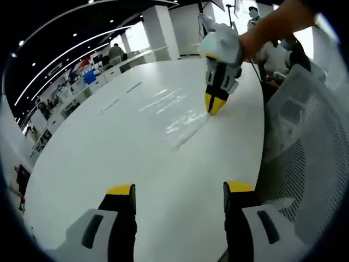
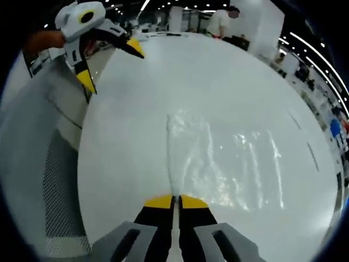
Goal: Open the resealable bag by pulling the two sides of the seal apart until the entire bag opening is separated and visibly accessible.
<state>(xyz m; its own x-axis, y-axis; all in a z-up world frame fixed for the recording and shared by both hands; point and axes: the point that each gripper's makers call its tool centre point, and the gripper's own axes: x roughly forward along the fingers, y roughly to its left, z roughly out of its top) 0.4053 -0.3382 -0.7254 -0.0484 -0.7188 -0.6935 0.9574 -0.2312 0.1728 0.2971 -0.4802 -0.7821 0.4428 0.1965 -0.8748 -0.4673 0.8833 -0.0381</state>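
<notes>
1 clear resealable bag (image 2: 223,164), lying flat on 1 white table (image 2: 218,71). 2 grippers, each w/ 2 yellow-tipped jaws.

Right gripper (image 2: 175,201): jaws pressed together, tips at the bag's near edge, which runs straight ahead from between them; cannot tell for sure whether film is pinched between. Rest of bag spreads ahead and to the right of the tips. In left gripper view the same gripper (image 1: 214,103) shows far ahead, tips down and touching the bag (image 1: 174,114) at its corner, a person's hand (image 1: 256,38) on its body.

Left gripper (image 1: 179,190): jaws spread wide, nothing between them but bare table (image 1: 109,158); bag well ahead of the tips, apart from them. In right gripper view it (image 2: 112,63) sits upper left, jaws splayed, off the table edge.

1 mesh chair (image 1: 305,153) right of the left jaws. A few people stand far beyond the table.
</notes>
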